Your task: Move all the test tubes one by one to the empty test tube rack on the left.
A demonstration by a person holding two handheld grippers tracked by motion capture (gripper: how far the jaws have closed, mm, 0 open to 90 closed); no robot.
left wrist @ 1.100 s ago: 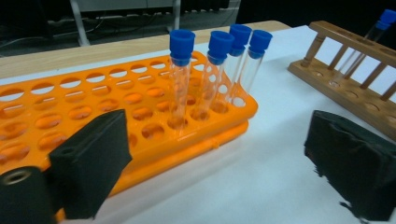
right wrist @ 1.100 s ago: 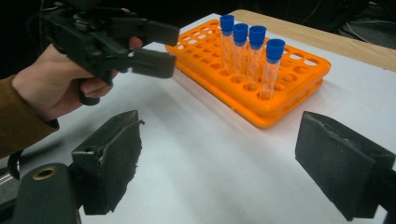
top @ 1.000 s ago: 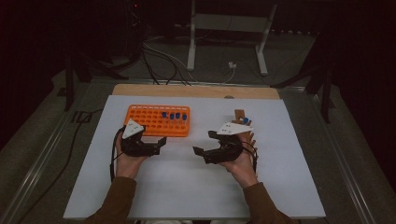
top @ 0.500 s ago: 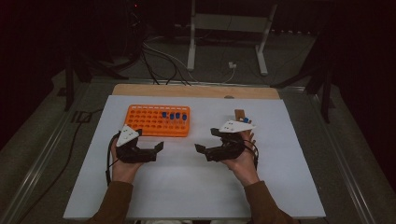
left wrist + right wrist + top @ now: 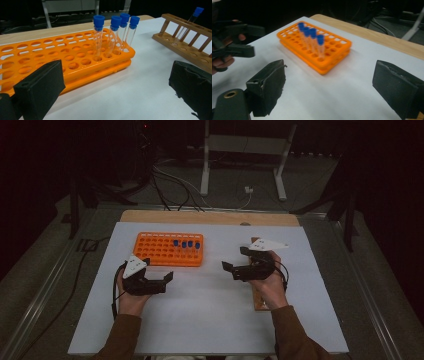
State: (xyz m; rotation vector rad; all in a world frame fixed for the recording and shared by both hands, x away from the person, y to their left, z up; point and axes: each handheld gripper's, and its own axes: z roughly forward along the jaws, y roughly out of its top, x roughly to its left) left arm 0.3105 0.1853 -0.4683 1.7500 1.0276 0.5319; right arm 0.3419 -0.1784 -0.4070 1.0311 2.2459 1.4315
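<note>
Tubes: four capped ones at the orange rack's far-right end, one more leaning (I think) in the wood rack right of it. Both grippers wide, empty, near it. Risk: a jaw clips neighbouring tubes and tips them.

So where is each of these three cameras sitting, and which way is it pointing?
High view: above the person's side, looking forward and down on the table; forearms, hands, left tool and right tool show.
Left gripper view: on the left tool, facing the orange rack and wooden rack; its open black jaws show.
Right gripper view: on the right tool, facing the orange rack; its open jaws show.
All share the orange rack with blue-capped tubes.
</note>
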